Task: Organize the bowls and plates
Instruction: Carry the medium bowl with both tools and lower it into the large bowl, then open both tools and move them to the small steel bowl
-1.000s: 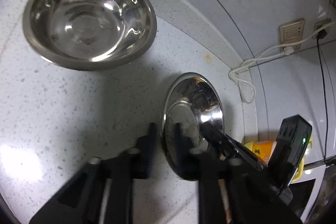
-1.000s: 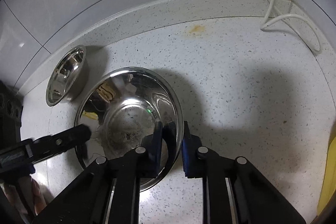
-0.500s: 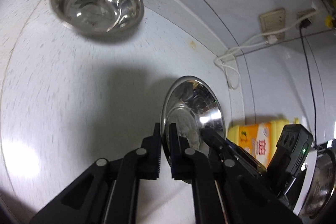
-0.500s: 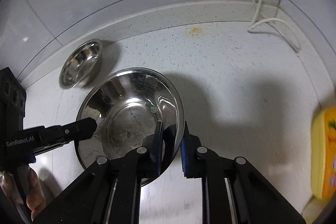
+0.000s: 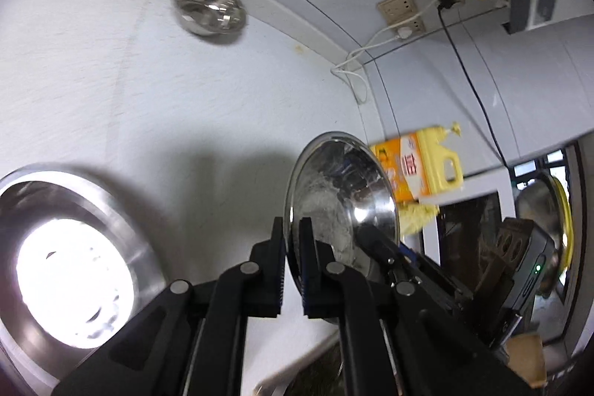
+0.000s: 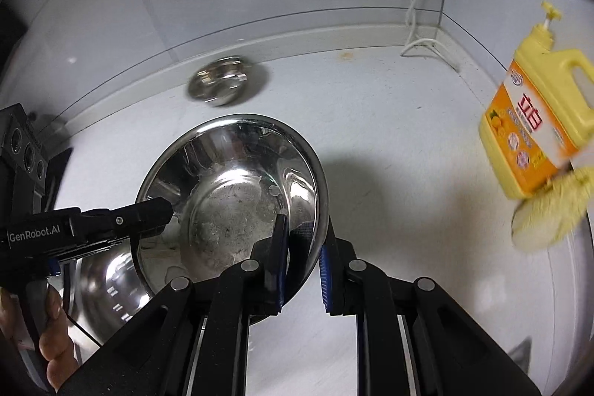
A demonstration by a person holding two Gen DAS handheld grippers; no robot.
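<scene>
Beneath everything you have the pale speckled surface [image 6: 408,173], running back to the tiled wall. At the lower left sits a big steel basin [image 5: 70,270], glaring under the light, resting on the surface; in your right wrist view part of it shows under the carried bowl. That steel bowl [image 6: 230,195] is what you hold between both claws, up off the surface and tilted. Your left claw [image 5: 293,266] is clamped narrow on the bowl's near rim, one finger outside and one inside. Your right claw [image 6: 302,262] pinches the opposite rim the same way, the wall of the bowl between its blue-edged fingers. To the right stands a yellow detergent jug [image 6: 538,128] with a yellowish cloth [image 6: 549,210] just beside its base. Far back, near the wall, a small steel bowl [image 6: 219,82] rests on the surface, blurred, well apart from the one you carry.
</scene>
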